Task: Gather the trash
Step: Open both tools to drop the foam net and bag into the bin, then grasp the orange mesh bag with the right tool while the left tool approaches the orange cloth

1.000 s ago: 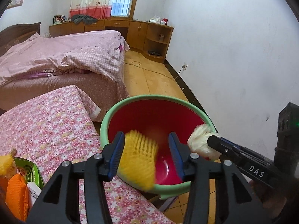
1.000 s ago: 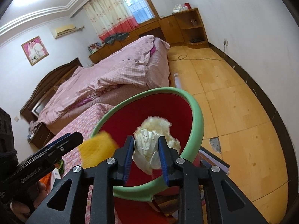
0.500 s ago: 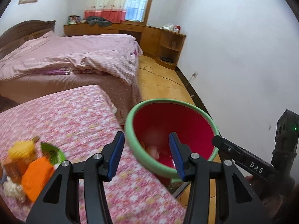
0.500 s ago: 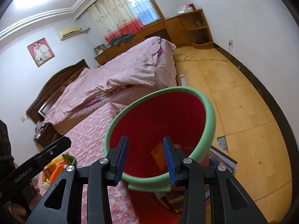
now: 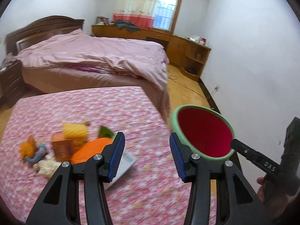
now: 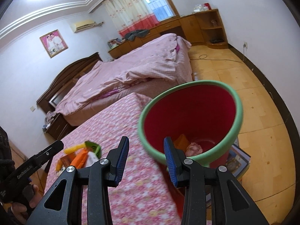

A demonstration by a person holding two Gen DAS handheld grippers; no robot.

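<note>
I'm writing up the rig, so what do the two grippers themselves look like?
Both match: the left gripper and right gripper have matte black angled plastic arms with triangular cutouts, silver round bolts at the joints, and ribbed blue pads on the fingers. White lettering runs along the black side of each body, "DAS" on the right one. No cables or sleeves show.

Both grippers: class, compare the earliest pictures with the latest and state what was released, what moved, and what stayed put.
The left gripper dropped its yellow piece and the right gripper its white wad into the red bin; both now open, drawn back toward the trash pile. Bin and floral table unchanged.
</note>
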